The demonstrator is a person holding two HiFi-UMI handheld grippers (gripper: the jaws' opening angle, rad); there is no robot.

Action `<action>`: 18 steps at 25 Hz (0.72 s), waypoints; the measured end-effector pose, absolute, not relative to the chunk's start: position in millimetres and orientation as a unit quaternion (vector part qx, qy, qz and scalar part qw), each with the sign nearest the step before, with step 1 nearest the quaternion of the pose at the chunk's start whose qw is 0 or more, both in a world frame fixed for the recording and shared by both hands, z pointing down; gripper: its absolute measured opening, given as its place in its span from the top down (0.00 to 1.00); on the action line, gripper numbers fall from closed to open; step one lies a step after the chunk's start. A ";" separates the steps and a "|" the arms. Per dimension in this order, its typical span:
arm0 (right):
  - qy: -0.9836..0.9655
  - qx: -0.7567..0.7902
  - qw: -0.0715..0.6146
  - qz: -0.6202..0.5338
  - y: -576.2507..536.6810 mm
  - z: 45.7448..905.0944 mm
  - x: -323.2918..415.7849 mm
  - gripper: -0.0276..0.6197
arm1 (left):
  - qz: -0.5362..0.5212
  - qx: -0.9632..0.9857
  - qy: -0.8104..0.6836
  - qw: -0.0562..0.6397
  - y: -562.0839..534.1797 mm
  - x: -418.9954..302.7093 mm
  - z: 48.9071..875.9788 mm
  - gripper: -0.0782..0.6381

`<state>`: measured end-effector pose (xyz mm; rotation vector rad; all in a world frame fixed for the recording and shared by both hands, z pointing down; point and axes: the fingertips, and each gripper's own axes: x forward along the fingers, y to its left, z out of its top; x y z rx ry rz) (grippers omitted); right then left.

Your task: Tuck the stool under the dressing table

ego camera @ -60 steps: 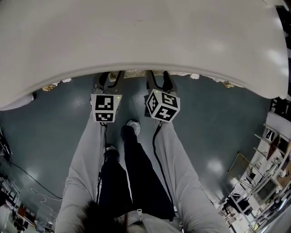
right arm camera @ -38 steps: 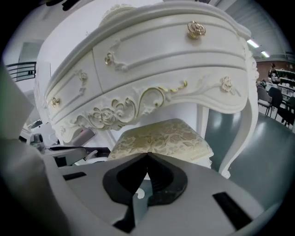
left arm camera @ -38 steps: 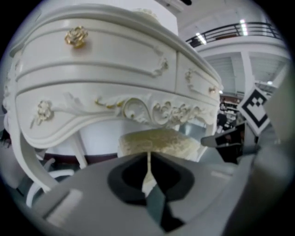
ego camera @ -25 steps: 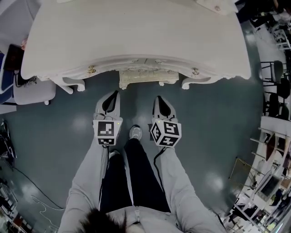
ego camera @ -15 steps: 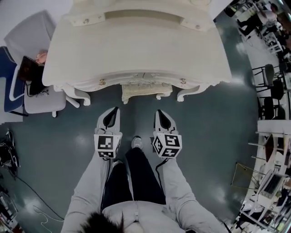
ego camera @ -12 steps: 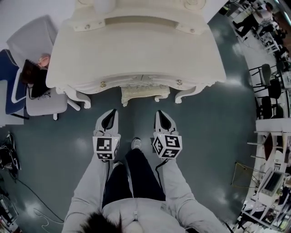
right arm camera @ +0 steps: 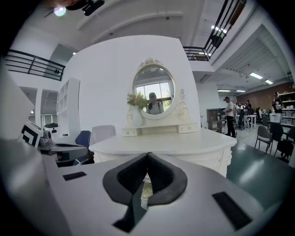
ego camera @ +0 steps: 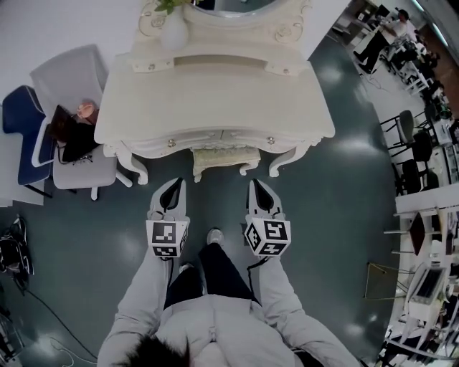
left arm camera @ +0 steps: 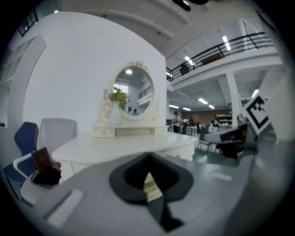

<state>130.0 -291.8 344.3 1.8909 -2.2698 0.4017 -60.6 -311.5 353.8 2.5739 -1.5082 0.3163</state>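
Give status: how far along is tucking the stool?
Done: the stool sits under the dressing table, only its front edge showing. In hand: nothing; left gripper and right gripper are shut, empty, short of the stool. Left: nothing apparent.

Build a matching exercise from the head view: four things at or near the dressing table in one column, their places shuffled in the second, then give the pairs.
Things
1. stool
2. vase
3. grey chair
4. blue chair

Places
A. farthest left in the picture, beyond another chair
B. under the front edge of the dressing table, between its front legs
C. on the table's raised back shelf, left of the mirror
D. right beside the table's left end

Pairs: 1-B, 2-C, 3-D, 4-A
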 end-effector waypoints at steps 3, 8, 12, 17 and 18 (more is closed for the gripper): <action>-0.759 0.635 0.067 0.129 -280.6 320.2 128.9 0.95 | 0.101 0.857 -0.502 0.058 -301.6 -66.2 330.6 0.88; -0.761 0.639 0.055 0.100 -264.2 281.2 124.5 0.95 | 0.090 0.861 -0.500 0.038 -286.9 -75.5 293.3 0.88; -0.768 0.633 0.067 0.066 -247.5 258.4 116.1 0.95 | 0.081 0.862 -0.500 0.030 -271.2 -81.9 270.7 0.88; -0.766 0.638 0.061 0.044 -230.8 232.5 111.2 0.95 | 0.054 0.863 -0.502 0.020 -256.8 -91.2 241.0 0.88; -0.766 0.639 0.055 0.043 -226.9 227.3 111.2 0.95 | 0.049 0.862 -0.503 0.018 -253.3 -93.5 235.9 0.88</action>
